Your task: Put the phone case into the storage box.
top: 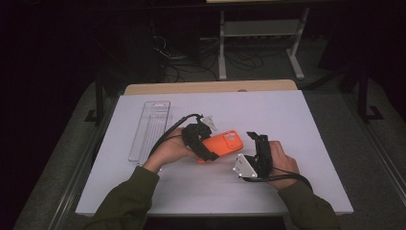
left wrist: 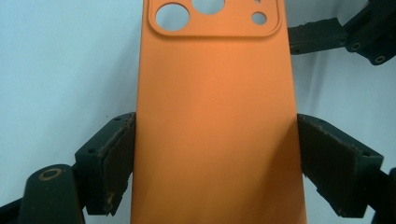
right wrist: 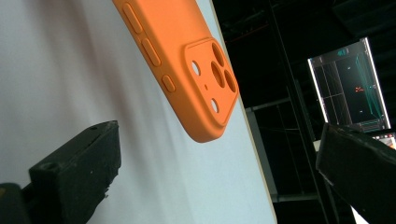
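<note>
From above, the person is sitting at a white table (top: 143, 191) and holding an orange phone case (top: 225, 143) up near its middle with the left gripper (top: 201, 141), whose jaws are clamping the case's lower end. The right gripper (top: 253, 153) is waiting just beside the case's camera end, apart from it. A clear plastic tray (top: 149, 129) is lying well off to the left, with nothing in it that I can make out.

In the left gripper view, the phone case (left wrist: 215, 121) is standing between the two black jaws, its back facing the camera, and each pad is pressing on a long side edge. The right gripper's jaws (left wrist: 345, 35) are showing at the upper right corner.

In the right gripper view, the jaws are spread wide and gripping nothing; the phone case (right wrist: 187, 70) is hanging ahead of them, its side buttons and lens cut-outs showing.

To my eye the case is looking light, matte and rubbery, likely to flex if squeezed flat across its empty shell. I would be taking hold across the side edges, as the left gripper is doing, or at the thicker rim near the camera block, and pinching gently.
</note>
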The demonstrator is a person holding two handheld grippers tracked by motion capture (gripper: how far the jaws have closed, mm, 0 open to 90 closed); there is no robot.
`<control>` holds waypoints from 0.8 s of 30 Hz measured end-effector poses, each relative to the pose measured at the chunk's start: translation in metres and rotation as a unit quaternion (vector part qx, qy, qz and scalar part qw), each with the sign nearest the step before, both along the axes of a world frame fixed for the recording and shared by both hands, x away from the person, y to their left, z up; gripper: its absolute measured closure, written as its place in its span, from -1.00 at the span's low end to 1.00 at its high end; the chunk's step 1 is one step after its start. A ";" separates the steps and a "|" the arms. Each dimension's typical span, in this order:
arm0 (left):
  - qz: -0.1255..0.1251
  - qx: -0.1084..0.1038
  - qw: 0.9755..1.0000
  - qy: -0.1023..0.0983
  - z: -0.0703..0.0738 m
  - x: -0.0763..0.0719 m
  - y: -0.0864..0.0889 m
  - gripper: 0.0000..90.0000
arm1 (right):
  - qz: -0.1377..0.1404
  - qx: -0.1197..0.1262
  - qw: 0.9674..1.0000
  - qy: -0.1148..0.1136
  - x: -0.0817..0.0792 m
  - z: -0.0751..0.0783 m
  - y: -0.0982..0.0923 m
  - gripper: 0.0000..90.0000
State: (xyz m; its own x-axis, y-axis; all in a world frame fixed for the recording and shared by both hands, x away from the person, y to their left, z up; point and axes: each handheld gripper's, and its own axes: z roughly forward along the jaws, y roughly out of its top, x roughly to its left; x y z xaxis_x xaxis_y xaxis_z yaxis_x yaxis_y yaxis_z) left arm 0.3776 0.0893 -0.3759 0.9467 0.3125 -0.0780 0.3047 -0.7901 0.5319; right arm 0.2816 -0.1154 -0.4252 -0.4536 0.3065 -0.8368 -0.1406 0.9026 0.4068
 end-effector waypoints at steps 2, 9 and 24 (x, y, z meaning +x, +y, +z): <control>0.000 -0.001 1.000 -0.001 0.000 0.000 0.000 -0.65 | 0.002 -0.004 1.000 -0.007 0.000 0.000 0.001 -1.00; 0.001 -0.002 1.000 -0.001 0.000 0.001 0.001 -0.65 | 0.007 -0.027 0.999 -0.023 -0.001 0.000 0.002 -1.00; 0.002 0.002 1.000 0.000 0.002 0.000 0.000 -0.65 | 0.017 -0.051 0.997 -0.050 -0.003 0.001 0.008 -1.00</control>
State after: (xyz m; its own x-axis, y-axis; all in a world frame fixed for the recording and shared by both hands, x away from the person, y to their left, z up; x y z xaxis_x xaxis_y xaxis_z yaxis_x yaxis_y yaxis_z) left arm 0.3774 0.0889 -0.3740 0.9457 0.3160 -0.0759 0.3068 -0.7911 0.5292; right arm 0.2783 -0.1075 -0.4246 -0.3750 0.2029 -0.9045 -0.2064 0.9330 0.2948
